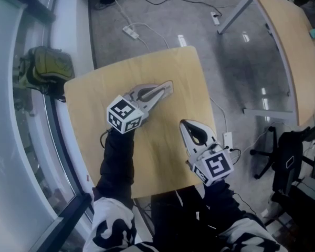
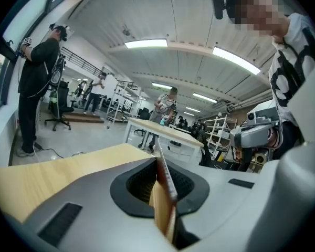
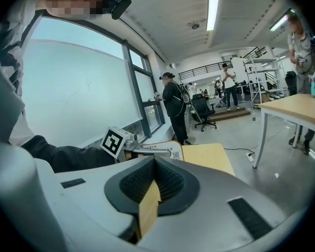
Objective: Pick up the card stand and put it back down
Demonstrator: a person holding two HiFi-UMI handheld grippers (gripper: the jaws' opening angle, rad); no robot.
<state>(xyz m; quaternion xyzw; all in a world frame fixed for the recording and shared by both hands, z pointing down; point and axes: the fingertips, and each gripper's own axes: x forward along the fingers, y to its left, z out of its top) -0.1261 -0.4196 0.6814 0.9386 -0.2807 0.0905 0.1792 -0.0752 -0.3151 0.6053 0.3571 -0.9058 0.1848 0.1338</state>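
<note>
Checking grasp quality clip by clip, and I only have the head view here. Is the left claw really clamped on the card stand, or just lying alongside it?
Observer: Clamped. In the left gripper view the card stand sits edge-on between the jaws of the left claw, which are shut on it.
Operator: Is the right claw holding anything?
Observer: No. The right gripper view shows its jaws together, with only a sliver of the table showing through the slit.
Operator: Is there any print on the stand?
Observer: Yes. The right gripper view shows a small square code on its face, too small to read.
</note>
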